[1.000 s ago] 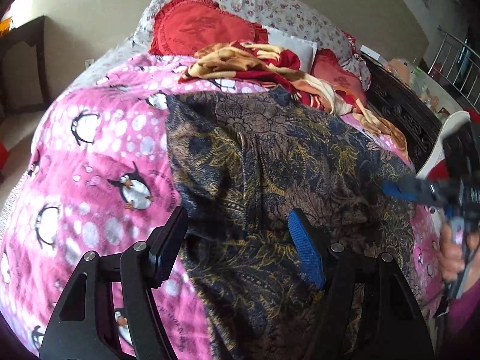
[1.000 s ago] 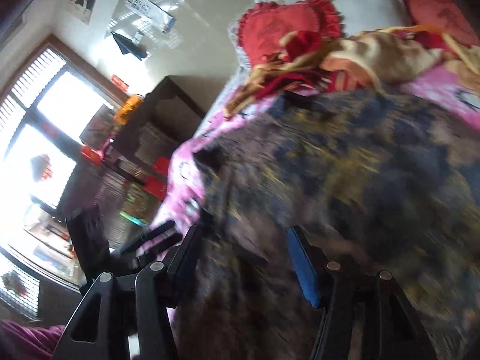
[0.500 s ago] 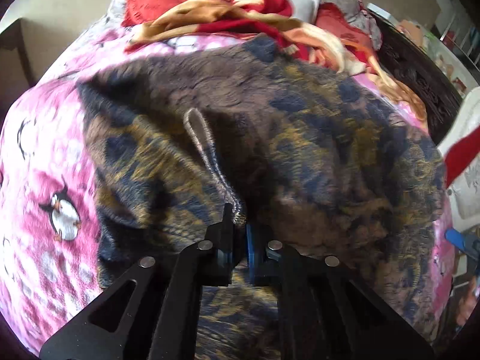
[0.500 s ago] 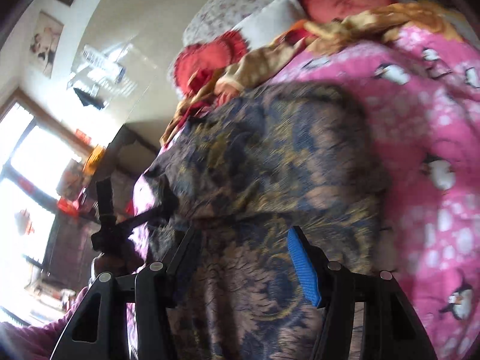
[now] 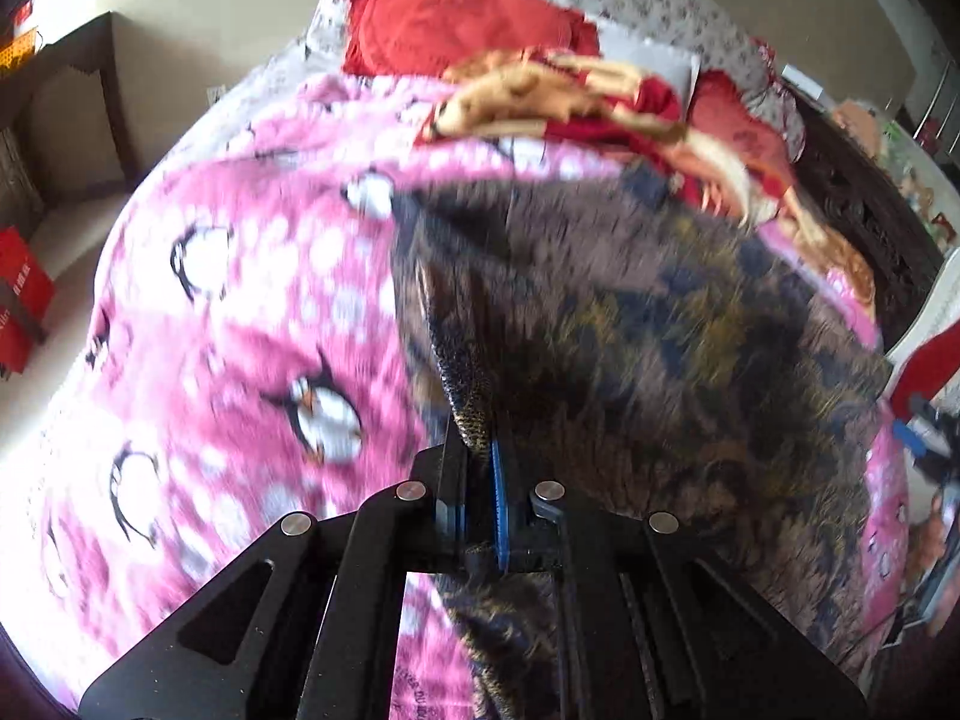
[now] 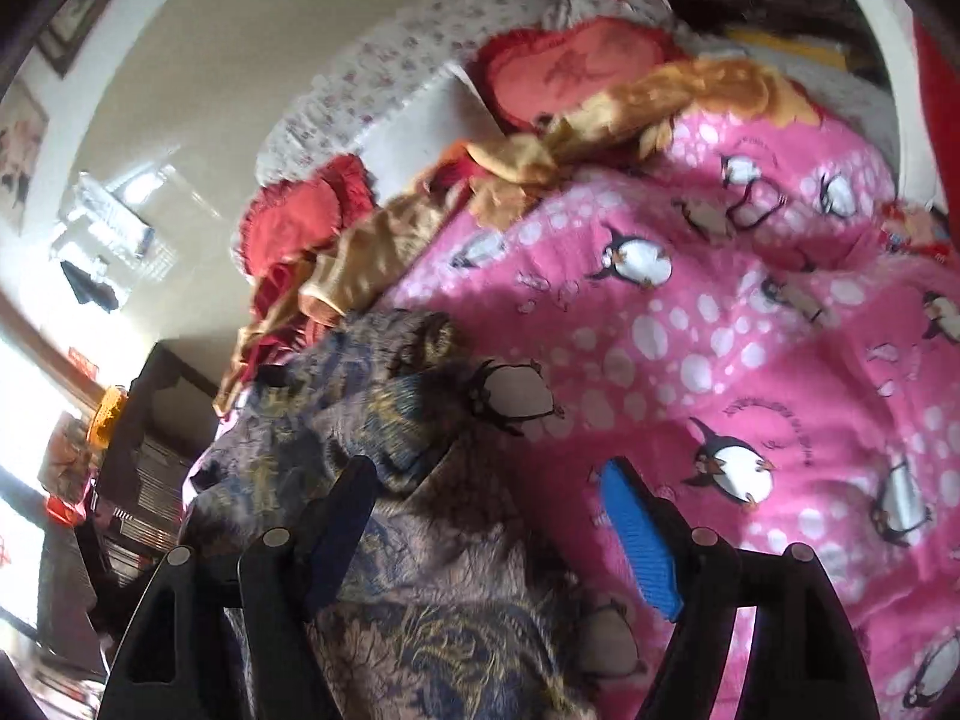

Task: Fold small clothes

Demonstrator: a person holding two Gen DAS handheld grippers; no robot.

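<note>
A dark brown, blue and gold patterned garment (image 5: 660, 348) lies on a pink penguin blanket (image 5: 240, 324). My left gripper (image 5: 480, 474) is shut on a hem of the garment and lifts that edge off the bed; the view is blurred. In the right wrist view the garment (image 6: 384, 444) lies bunched at lower left. My right gripper (image 6: 486, 528) is open, its left finger over the cloth and its blue-padded right finger (image 6: 636, 534) over the pink blanket (image 6: 750, 360). The right gripper also shows at the right edge of the left wrist view (image 5: 924, 432).
Red cushions (image 5: 456, 18), a floral pillow (image 5: 648, 6) and a crumpled tan and red cloth (image 5: 576, 102) lie at the head of the bed. A dark headboard (image 5: 864, 222) runs along the right. A dark side table (image 5: 66, 96) stands left of the bed.
My left gripper closed on the garment's hem and has pulled it up and to the right. My right gripper swung right, now half over the pink blanket, still open.
</note>
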